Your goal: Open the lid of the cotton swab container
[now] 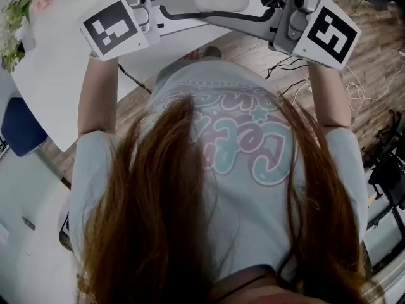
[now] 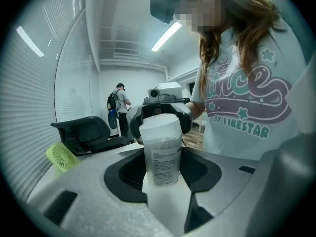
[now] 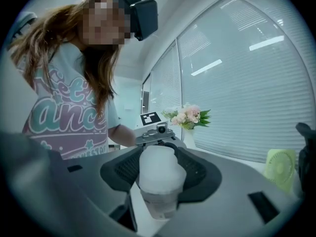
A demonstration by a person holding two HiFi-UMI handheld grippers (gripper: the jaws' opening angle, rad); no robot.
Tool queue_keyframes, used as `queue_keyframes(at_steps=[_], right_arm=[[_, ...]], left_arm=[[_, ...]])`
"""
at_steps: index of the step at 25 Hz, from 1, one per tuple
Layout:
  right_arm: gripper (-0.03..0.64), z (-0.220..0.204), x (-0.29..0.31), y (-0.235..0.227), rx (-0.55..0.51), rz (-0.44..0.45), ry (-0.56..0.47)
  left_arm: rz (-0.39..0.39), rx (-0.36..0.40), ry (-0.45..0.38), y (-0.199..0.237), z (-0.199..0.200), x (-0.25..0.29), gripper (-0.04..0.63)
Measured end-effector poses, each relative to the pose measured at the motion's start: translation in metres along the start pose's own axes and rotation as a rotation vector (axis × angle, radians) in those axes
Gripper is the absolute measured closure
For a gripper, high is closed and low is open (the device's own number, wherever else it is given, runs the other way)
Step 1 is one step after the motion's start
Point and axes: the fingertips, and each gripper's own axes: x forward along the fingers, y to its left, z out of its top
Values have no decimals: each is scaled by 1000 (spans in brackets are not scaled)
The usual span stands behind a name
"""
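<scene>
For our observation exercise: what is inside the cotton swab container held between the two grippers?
Through the cloudy wall of the cotton swab container, a band of packed swabs shows below the lid. The label and closed lid hide the rest.

- The cotton swab container (image 2: 160,154) was translucent white with dark print.
- Its lid (image 3: 158,169) was frosted white.
- The shirt (image 1: 247,138) bore pink and teal lettering.
- The fan (image 2: 60,157) was pale green.

White table (image 1: 56,75), wood floor (image 1: 378,50), window blinds (image 3: 242,98)
</scene>
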Motion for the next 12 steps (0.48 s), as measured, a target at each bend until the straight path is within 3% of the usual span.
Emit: queue_keyframes(at_steps=[7, 12], right_arm=[[397, -3, 6, 5, -10, -3, 2], [387, -1, 5, 5, -80, -23, -14]], left_arm=[[-9, -1, 14, -6, -6, -2, 406], [-8, -29, -12, -5, -4, -1, 405]])
